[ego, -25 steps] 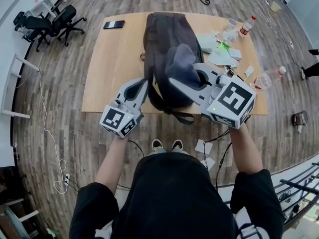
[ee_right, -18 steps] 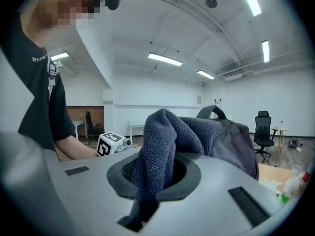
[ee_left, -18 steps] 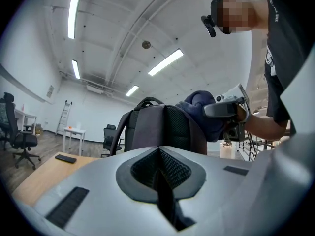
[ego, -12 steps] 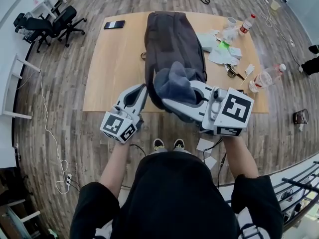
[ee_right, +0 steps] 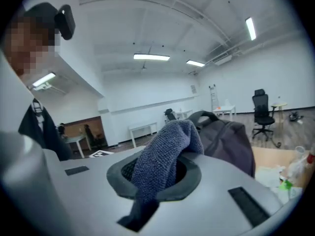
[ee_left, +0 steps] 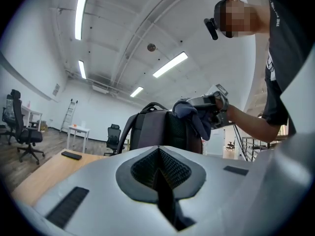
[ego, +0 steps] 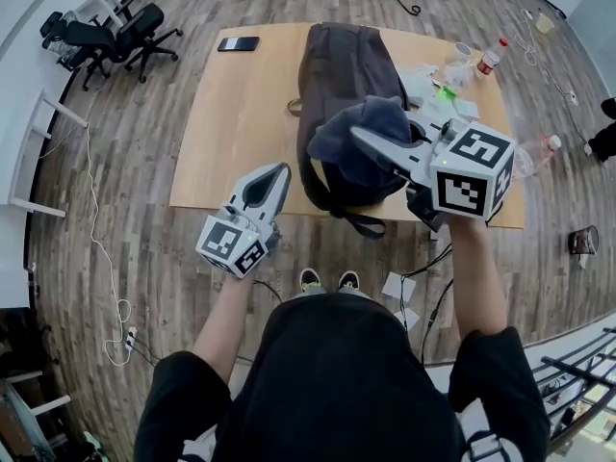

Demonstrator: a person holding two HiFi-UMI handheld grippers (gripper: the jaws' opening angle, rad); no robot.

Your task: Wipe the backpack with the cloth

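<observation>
Head view showed the backpack (ego: 351, 85) on the wooden counter (ego: 241, 114), at 12 o'clock from the person. The right hand-held gripper (ego: 371, 142) reached in from 4 o'clock, clamped on the grey-blue cloth (ego: 351, 147), which covered the bag's near end. The left hand-held gripper (ego: 277, 171) hung at the bag's 8 o'clock, just beside it, over the counter's near edge. A phone (ego: 238, 43) lay at the bag's 10 o'clock, well apart; a bottle (ego: 491, 56) stood at its 2 o'clock.

Left gripper view showed the left hand-held gripper (ee_left: 158, 154) with its jaws pressed together and nothing between them. Beyond it at 12 o'clock the backpack (ee_left: 152, 129) stood upright, and the cloth (ee_left: 189, 114) draped over its top right corner under the right hand-held gripper (ee_left: 206, 104).

Right gripper view showed the right hand-held gripper (ee_right: 157, 173) shut on the cloth (ee_right: 167, 149), which bulged up out of the pads. The backpack (ee_right: 229, 136) sat at 2 o'clock, just behind it.
</observation>
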